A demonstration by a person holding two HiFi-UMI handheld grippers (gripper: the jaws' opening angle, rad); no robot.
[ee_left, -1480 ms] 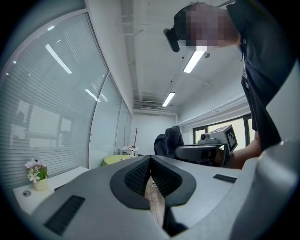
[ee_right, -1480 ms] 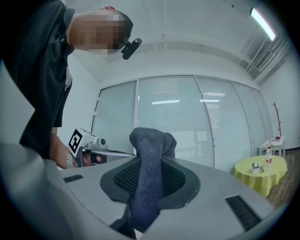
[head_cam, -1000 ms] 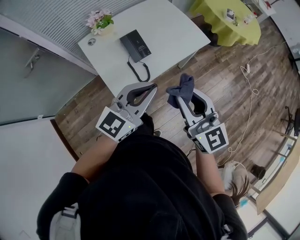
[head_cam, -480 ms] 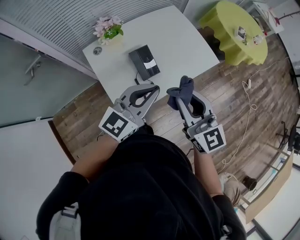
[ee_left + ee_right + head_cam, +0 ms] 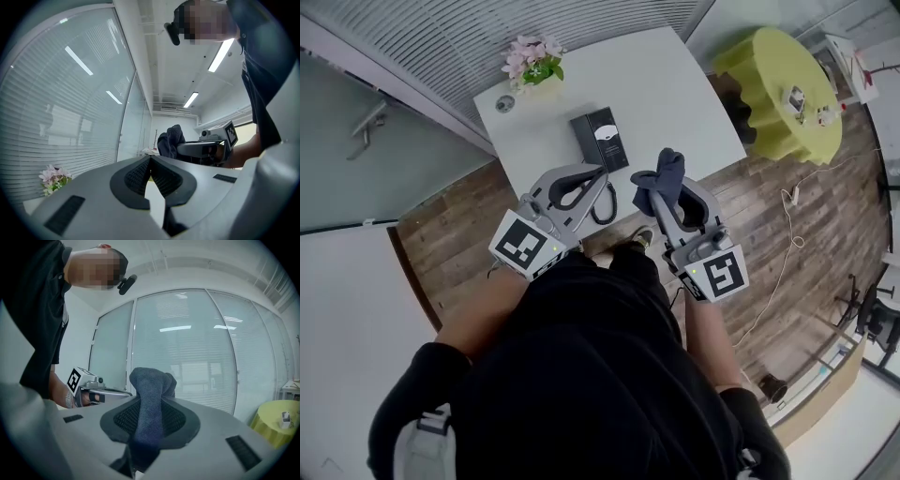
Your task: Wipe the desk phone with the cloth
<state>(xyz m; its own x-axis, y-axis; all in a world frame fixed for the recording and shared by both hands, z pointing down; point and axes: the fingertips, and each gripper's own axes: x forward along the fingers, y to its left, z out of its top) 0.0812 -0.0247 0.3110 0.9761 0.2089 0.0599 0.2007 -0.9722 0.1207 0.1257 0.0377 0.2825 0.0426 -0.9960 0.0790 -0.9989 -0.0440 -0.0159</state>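
A black desk phone (image 5: pixel 600 138) lies on the white desk (image 5: pixel 675 94), its coiled cord (image 5: pixel 606 203) hanging toward the near edge. My right gripper (image 5: pixel 664 184) is shut on a dark blue cloth (image 5: pixel 661 181), which bunches above the jaws (image 5: pixel 150 390). It hovers over the desk's near edge, a little right of the phone. My left gripper (image 5: pixel 596 174) is shut with nothing between its pads (image 5: pixel 149 174) and hangs just near of the phone. In the left gripper view the cloth (image 5: pixel 169 140) and the right gripper show side on.
A pot of pink flowers (image 5: pixel 534 66) and a small round object (image 5: pixel 505 103) stand at the desk's far left corner. A round table with a yellow cloth (image 5: pixel 787 89) stands to the right on the wood floor. Glass walls with blinds run behind the desk.
Both grippers have come closer to the desk, from over the floor to its near edge by the phone. The cloth stays clamped in the right gripper.
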